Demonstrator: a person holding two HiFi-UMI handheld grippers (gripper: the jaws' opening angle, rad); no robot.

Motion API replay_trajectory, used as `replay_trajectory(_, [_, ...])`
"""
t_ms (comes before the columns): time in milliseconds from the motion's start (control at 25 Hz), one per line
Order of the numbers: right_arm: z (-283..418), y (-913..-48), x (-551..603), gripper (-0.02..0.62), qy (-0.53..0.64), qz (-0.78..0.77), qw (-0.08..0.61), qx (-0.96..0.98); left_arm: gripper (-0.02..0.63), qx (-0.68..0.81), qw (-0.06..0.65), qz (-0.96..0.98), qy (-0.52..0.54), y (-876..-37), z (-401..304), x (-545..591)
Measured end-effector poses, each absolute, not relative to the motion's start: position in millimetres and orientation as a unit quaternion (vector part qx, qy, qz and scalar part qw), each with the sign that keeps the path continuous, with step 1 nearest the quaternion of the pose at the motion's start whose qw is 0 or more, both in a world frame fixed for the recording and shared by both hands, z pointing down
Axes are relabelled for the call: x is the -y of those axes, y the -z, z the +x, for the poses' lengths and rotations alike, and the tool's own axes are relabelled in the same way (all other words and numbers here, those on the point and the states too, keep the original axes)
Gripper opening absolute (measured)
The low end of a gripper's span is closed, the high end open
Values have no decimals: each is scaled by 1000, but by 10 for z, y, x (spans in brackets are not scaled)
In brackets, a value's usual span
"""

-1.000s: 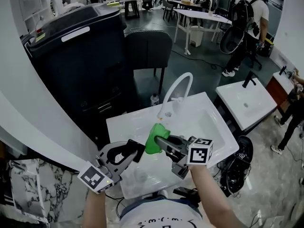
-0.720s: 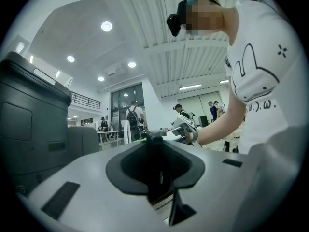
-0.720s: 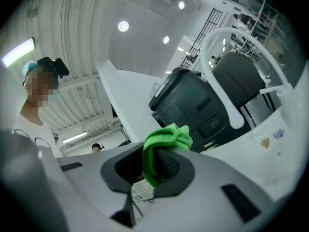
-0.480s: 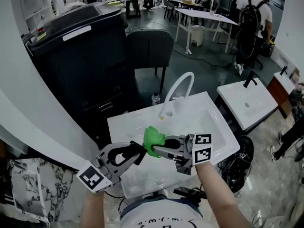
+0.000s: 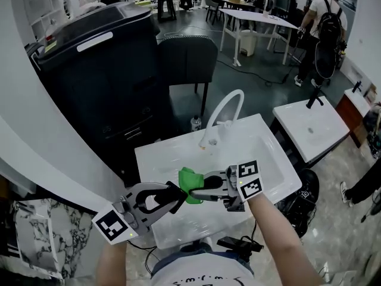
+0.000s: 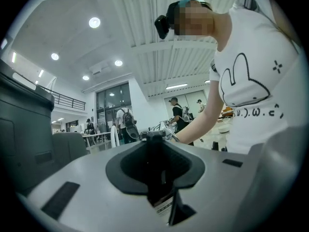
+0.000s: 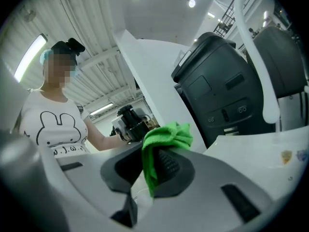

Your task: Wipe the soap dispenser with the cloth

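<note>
Two grippers meet over the near part of a white sink (image 5: 156, 157).

Head view: the left gripper (image 5: 180, 190) reaches in from the near left with its fingers narrowly set on a dark soap dispenser (image 5: 174, 196). The right gripper (image 5: 200, 190) comes from the right and pinches a green cloth (image 5: 188, 180) just beside the dispenser; contact cannot be told. An arched white faucet (image 5: 224, 108) stands at the far rim. Left gripper view: the jaws clamp the dark, labelled dispenser, and the person's arm shows beyond. Right gripper view: the jaws are closed on the cloth, which bunches above the tips and hangs between them. The left gripper lies just past it.
</note>
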State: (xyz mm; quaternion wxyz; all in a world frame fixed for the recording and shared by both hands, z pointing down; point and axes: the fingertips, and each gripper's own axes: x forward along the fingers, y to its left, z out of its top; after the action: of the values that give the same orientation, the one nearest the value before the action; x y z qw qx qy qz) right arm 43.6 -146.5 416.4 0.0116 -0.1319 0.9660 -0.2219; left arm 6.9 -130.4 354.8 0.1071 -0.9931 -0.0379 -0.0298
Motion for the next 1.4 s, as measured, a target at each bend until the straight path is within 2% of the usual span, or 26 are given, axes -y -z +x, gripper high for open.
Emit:
replay_trajectory(200, [391, -4470, 1515, 48, 244, -140, -20, -959, 94, 52, 151, -985, 61, -3604, 121, 1210])
replay_trajectory(440, [617, -4591, 1694, 49, 243, -208, -32, -947, 94, 43, 269, -957, 101, -3810, 264, 1096])
replay_trajectory(720, [822, -3966, 1693, 49, 205, -224, 70, -950, 94, 54, 393, -906, 146, -3979, 409, 1068])
replay_trajectory(840, [835, -3822, 1684, 49, 202, -213, 91, -952, 95, 67, 448, -877, 159, -4025, 462, 1031])
replay_trajectory(1120, [754, -3957, 1896, 49, 235, -211, 80, -945, 98, 108, 532, -822, 173, -4095, 528, 894])
replay_trajectory(1400, [719, -4198, 2257, 49, 283, -238, 74, -926, 100, 127, 556, -801, 181, -4146, 538, 784])
